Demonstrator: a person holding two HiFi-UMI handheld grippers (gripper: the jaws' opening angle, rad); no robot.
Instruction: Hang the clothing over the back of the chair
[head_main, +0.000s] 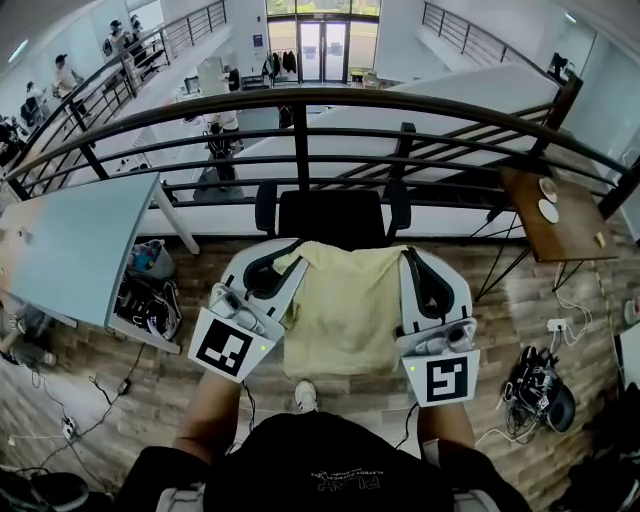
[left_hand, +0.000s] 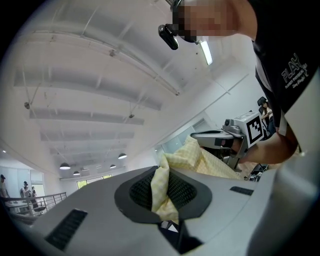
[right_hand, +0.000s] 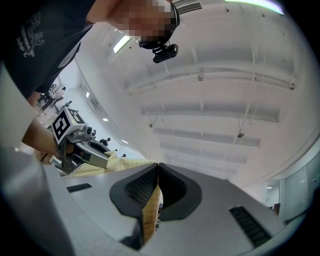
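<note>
A pale yellow checked garment (head_main: 348, 305) hangs spread between my two grippers, just in front of a black office chair (head_main: 332, 215) whose back faces me. My left gripper (head_main: 285, 262) is shut on the garment's top left corner, and that cloth (left_hand: 162, 192) shows pinched between its dark pads. My right gripper (head_main: 407, 258) is shut on the top right corner, where a fold of the garment (right_hand: 150, 217) sits between its pads. Both grippers point slightly upward. The garment's top edge lies level with the chair's seat area, and its lower part hangs toward the floor.
A curved black railing (head_main: 300, 140) runs behind the chair. A light blue table (head_main: 70, 245) stands at the left with bags (head_main: 145, 300) under it. A brown side table (head_main: 550, 215) is at the right. Cables and gear (head_main: 535, 390) lie on the wooden floor.
</note>
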